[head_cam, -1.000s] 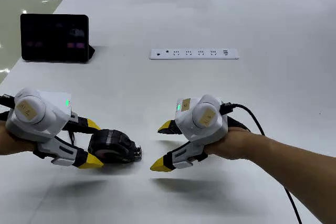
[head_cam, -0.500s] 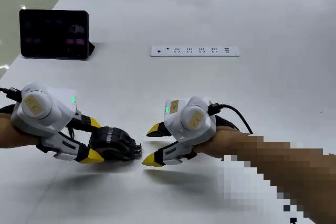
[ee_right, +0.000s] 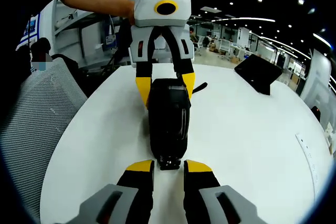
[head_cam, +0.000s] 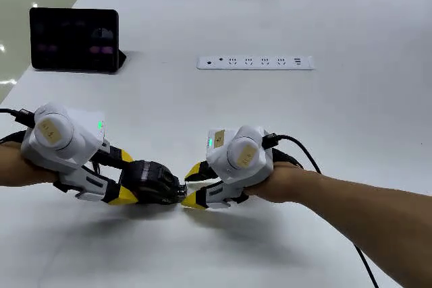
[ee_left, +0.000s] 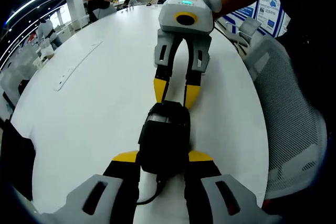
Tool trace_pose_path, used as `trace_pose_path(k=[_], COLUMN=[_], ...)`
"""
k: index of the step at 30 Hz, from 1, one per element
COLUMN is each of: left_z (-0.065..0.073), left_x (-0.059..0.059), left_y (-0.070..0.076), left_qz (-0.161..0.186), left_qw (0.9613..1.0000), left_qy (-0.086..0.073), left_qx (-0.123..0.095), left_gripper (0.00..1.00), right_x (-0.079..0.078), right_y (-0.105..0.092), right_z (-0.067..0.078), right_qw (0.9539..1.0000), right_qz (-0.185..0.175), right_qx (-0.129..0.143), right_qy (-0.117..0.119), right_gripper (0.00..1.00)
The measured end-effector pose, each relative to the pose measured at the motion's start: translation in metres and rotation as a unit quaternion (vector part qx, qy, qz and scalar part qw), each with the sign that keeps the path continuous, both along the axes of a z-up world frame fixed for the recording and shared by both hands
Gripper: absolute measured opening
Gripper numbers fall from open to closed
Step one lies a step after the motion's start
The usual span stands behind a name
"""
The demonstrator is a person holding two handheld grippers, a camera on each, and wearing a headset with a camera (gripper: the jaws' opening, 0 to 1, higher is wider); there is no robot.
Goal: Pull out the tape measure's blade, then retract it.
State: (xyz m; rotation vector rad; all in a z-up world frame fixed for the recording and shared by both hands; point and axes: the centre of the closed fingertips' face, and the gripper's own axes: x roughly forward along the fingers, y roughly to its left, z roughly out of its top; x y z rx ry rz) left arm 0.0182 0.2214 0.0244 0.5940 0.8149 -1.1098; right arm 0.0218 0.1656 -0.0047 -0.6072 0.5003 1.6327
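Right gripper view: tape measure [ee_right: 169, 116] lies end-on, with its blade hook [ee_right: 169, 162] between the jaws of the right gripper [ee_right: 169, 167]. The jaws stand slightly apart on either side of it, not pinching. Left gripper view: left gripper [ee_left: 163, 157] clamps the case by its sides. Head view: both grippers meet tip to tip, low over the near-left part of the bench [head_cam: 351, 119], forearms coming in from either side. Power strip [head_cam: 255, 63] and tablet [head_cam: 74, 30] sit well apart, on the far side. Bare bench lies to the right.
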Motion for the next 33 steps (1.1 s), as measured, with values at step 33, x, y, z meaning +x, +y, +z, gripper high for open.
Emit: trace_pose_path(k=[33], left_z=[-0.002], left_x=[-0.001], left_y=[-0.0002], left_qz=[0.003], left_qw=[1.0], left_qy=[-0.006], left_qx=[-0.004], left_gripper=[0.24], right_x=[-0.0021], right_y=[0.0029], right_z=[-0.0032], right_qw=[0.9999], right_qz=[0.013], right_qx=[-0.001], right_qy=[-0.003], right_gripper=[0.09])
